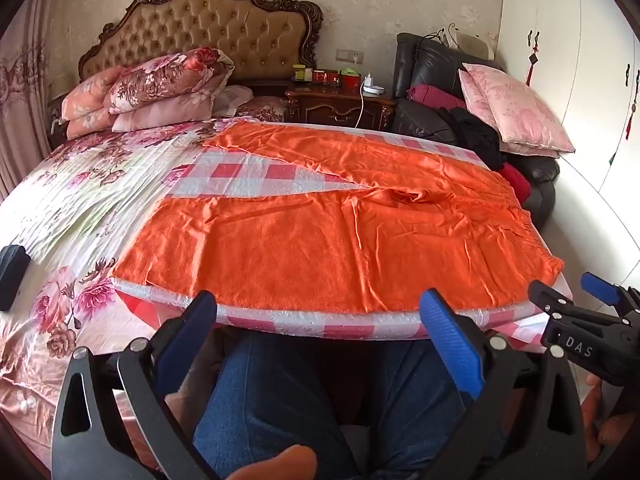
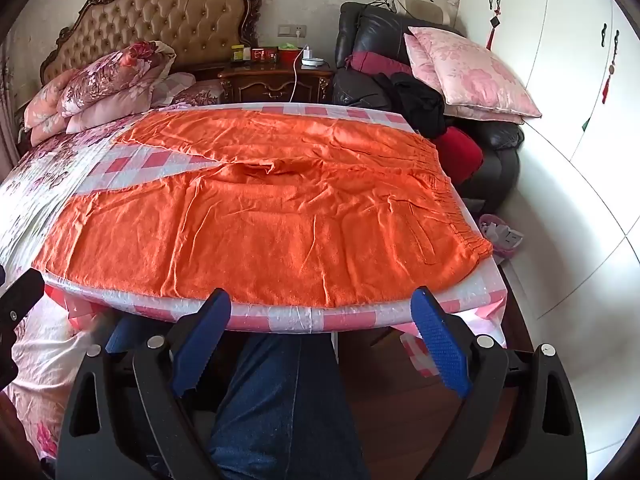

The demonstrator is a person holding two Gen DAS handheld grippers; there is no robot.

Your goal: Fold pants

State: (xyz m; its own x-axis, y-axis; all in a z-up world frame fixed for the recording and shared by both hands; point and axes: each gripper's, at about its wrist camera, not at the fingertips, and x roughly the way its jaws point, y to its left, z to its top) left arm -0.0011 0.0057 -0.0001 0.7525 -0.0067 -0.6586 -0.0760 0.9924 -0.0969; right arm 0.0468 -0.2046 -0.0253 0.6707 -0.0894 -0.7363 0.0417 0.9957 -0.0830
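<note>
While the left gripper (image 1: pixel 316 320) hangs wide and empty, orange pants (image 1: pixel 320 232) lie flat just ahead on the checked board (image 1: pixel 320 322), long axis left-right, waistband right; nappy, creased cloth. Right wrist view: right gripper (image 2: pixel 320 316) equally wide, empty; gathered waistband (image 2: pixel 468 236) nearer this hand; legs fork leftward.

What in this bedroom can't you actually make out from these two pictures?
- Nightstand jars: too small to read, both views.
- Armchair seat: buried under cushions and clothes.
- Underside of the orange pants: hidden, lying flat.
- Person's legs: partly behind the left gripper.
</note>
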